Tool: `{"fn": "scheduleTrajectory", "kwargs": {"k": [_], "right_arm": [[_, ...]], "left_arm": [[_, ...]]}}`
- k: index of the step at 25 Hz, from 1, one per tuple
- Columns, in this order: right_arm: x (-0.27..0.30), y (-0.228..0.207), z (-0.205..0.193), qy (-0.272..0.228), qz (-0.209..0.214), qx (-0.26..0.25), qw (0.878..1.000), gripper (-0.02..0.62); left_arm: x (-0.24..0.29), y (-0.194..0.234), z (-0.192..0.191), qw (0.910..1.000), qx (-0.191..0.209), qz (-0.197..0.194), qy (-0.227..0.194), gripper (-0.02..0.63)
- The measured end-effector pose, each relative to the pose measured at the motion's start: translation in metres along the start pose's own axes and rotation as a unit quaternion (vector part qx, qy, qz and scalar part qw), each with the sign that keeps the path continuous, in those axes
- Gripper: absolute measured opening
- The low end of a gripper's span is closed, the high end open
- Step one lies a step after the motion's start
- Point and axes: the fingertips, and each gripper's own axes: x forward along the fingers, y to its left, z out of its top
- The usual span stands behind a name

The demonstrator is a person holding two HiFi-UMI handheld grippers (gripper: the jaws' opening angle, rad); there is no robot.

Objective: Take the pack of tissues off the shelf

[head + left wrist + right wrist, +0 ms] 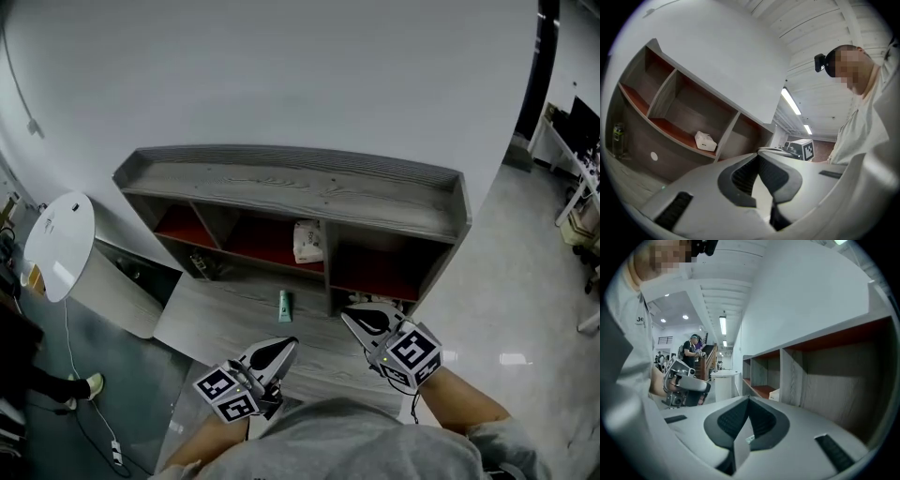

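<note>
Well ahead of both hand-held grippers, the pack of tissues [307, 241] is seen in the middle compartment of the shelf [300, 183]. It is laid on the red board there, close to the divider at the compartment's right side. The pack is white and is not touched by anything.

From the left hand-held gripper [758, 157] the pack [705, 141] is found ahead and to the left of the jaw tips, well apart from them. From the right hand-held gripper [749, 399] the pack [774, 394] is seen only partly, beyond the jaw tips and a little to their right.

The jaws of the left hand-held gripper [281, 349] are brought together at the tips, and nothing is held between them. The jaws of the right hand-held gripper [361, 321] are closed in the same way and are also empty. Both are pointed toward the shelf, the right one nearer to it.

A green tube [284, 305] is laid on the grey board in front of the shelf, just ahead of the left hand-held gripper. Far to the left of that gripper, a white round object [59, 244] is seen.
</note>
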Motion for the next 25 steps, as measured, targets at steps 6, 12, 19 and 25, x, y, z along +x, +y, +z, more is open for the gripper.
{"fn": "scheduleTrajectory", "kwargs": {"k": [6,12,19,25], "right_arm": [[0.061,-0.008,0.002,0.04,-0.044,-0.018,0.998,0.015],[0.105,-0.015,0.002,0.083,-0.094,-0.042,0.991,0.019],[0.153,-0.03,0.0,0.187,-0.165,-0.186,0.95,0.052],[0.19,-0.05,-0.018,0.291,-0.215,-0.251,0.898,0.165]], "left_arm": [[0.004,0.047,0.019,0.9989,-0.005,-0.043,0.016,0.012],[-0.01,0.095,0.04,0.9973,-0.01,-0.067,0.028,0.012],[-0.03,0.127,0.054,0.9949,-0.011,-0.094,0.035,0.012],[-0.042,0.14,0.059,0.993,-0.018,-0.111,0.034,0.012]]}}
